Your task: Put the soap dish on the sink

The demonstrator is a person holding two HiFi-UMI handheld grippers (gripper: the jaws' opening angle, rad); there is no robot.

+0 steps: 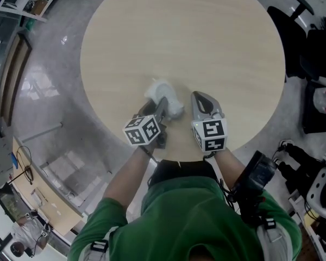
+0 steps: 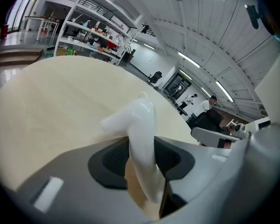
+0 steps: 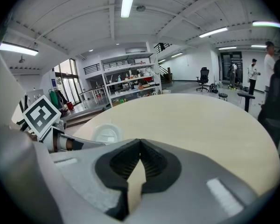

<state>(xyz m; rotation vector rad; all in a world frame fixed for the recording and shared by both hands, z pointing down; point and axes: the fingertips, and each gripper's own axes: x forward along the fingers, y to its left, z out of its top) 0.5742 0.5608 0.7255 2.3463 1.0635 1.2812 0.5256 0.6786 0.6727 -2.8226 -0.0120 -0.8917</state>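
Observation:
A white soap dish [image 1: 164,93] is at the near middle of the round wooden table [image 1: 206,37], low over its top. My left gripper [image 1: 163,109] is shut on the dish's near rim. In the left gripper view that rim [image 2: 142,125] stands upright between the two dark pads [image 2: 114,160]. Whether the dish touches the table I cannot tell. My right gripper [image 1: 202,98] is just to the right of the dish, shut, with nothing in it. In the right gripper view its pads [image 3: 151,160] meet at the tips and the dish [image 3: 106,133] lies to the left.
The table's near edge runs just under both grippers. Black office chairs [image 1: 309,48] and white equipment [image 1: 323,186] stand on the floor at the right. Shelving [image 3: 130,80] lines the far wall. People stand far off at the right [image 3: 252,71].

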